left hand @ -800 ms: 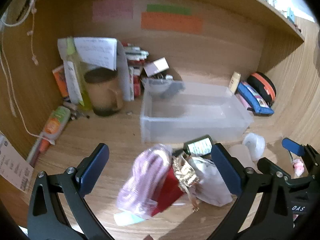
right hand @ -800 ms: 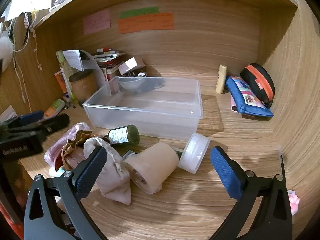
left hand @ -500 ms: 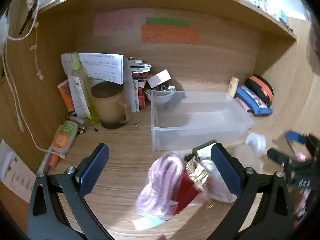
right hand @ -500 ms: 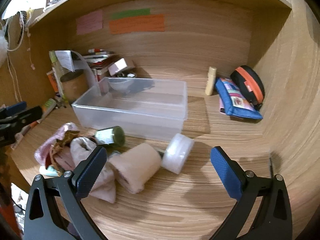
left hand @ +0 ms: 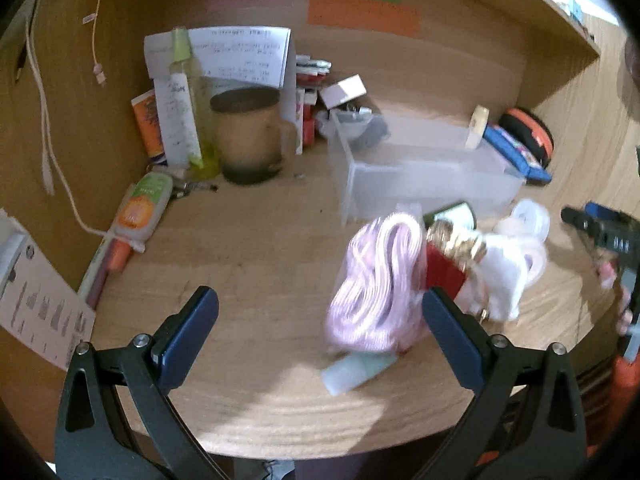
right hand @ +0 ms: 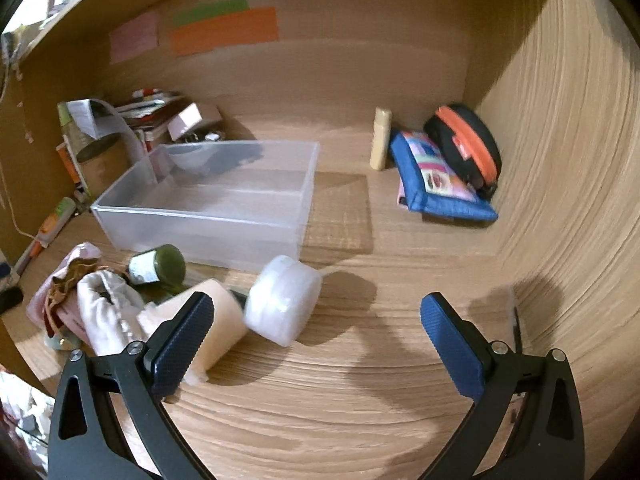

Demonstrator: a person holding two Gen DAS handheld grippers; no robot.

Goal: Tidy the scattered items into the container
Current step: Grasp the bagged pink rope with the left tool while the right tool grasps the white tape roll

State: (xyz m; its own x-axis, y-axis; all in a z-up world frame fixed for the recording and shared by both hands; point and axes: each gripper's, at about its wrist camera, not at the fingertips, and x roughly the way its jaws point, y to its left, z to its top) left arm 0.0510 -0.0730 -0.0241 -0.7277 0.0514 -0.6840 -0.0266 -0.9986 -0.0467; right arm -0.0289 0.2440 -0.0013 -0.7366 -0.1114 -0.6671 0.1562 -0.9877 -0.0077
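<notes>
A lived-in home study nook: a wood-grain worktop (right hand: 360, 420) boxed in by matching side panels and an overhead shelf. Coloured sticky notes (right hand: 224, 30) sit at 12 o'clock on the back panel. At 10 o'clock stand a mug (left hand: 248, 136), handwritten papers (left hand: 240, 56) and a lotion tube (left hand: 140, 212); zip pouches (right hand: 440, 176) lean at 2 o'clock.

Warm dim light — motion blur, fisheye warp

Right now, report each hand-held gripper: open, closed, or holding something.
Left hand-held gripper: open, holding nothing.
Right hand-held gripper: open, holding nothing.
</notes>
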